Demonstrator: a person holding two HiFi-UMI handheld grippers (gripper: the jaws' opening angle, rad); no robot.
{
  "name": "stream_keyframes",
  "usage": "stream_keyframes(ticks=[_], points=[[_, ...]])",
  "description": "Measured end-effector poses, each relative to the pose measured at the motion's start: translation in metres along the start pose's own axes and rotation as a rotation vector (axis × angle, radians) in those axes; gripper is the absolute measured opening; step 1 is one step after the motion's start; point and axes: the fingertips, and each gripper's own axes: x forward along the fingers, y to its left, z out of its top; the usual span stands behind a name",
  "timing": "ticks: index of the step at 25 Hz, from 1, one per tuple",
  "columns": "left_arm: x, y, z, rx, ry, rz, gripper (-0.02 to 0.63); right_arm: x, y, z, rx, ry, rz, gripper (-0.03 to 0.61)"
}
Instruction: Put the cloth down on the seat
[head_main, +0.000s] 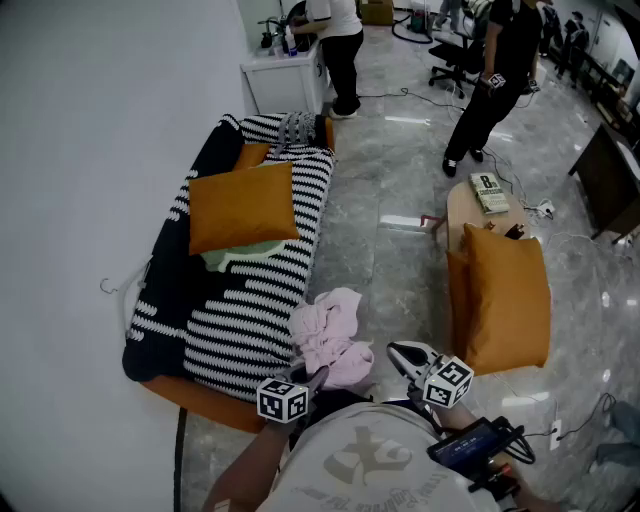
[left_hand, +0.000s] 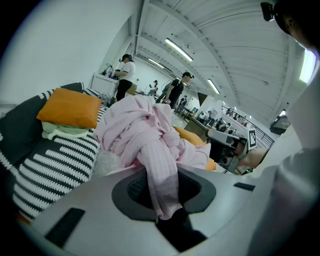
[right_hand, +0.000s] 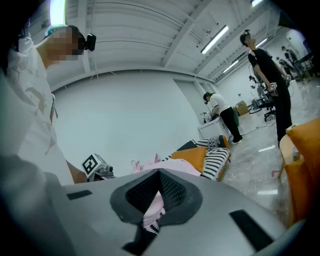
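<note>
A crumpled pink cloth (head_main: 328, 330) hangs in front of me, over the near edge of the striped sofa seat (head_main: 240, 320). My left gripper (head_main: 318, 378) is shut on it. In the left gripper view a fold of the cloth (left_hand: 145, 130) runs down between the pads of the left gripper (left_hand: 162, 185), and the bulk bunches above the jaws. My right gripper (head_main: 395, 352) hovers just right of the cloth, apart from it. In the right gripper view the right gripper (right_hand: 159, 172) has its tips together, and the cloth (right_hand: 145, 165) shows beyond them.
On the sofa lie a large orange cushion (head_main: 242, 208) and a pale green cloth (head_main: 235, 258). An orange armchair (head_main: 505, 300) stands to the right, with a small table and book (head_main: 488, 192) behind it. Two people (head_main: 495, 80) stand further back on the grey floor.
</note>
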Motion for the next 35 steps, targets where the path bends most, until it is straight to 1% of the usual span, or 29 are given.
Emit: stream_keyframes(ticks=[3, 6, 9, 14, 18, 24, 27, 35], points=[[0.002, 0.001, 0.001, 0.002, 0.003, 0.008, 0.094, -0.005, -0.007, 0.005, 0.004, -0.021, -0.017, 0.015], [0.005, 0.002, 0.002, 0.001, 0.005, 0.020, 0.094, -0.012, -0.017, 0.010, 0.064, -0.081, -0.033, 0.015], [0.005, -0.003, 0.002, 0.004, 0.007, 0.026, 0.095, -0.019, -0.021, 0.010, 0.080, -0.106, -0.049, 0.015], [-0.006, -0.008, 0.004, 0.024, 0.012, 0.034, 0.095, -0.021, -0.012, 0.014, 0.044, -0.101, -0.055, 0.015], [-0.004, -0.006, 0.007, 0.027, 0.010, 0.034, 0.095, -0.022, -0.011, 0.010, 0.041, -0.090, -0.068, 0.015], [0.011, 0.002, 0.014, 0.012, 0.001, 0.030, 0.095, -0.020, -0.027, 0.002, 0.043, -0.059, -0.090, 0.015], [0.010, 0.007, 0.019, 0.006, 0.000, 0.034, 0.095, -0.012, -0.029, 0.009, 0.038, -0.051, -0.089, 0.015], [0.025, 0.034, 0.051, -0.001, 0.001, 0.040, 0.095, 0.022, -0.054, 0.025, 0.030, -0.013, -0.086, 0.015]])
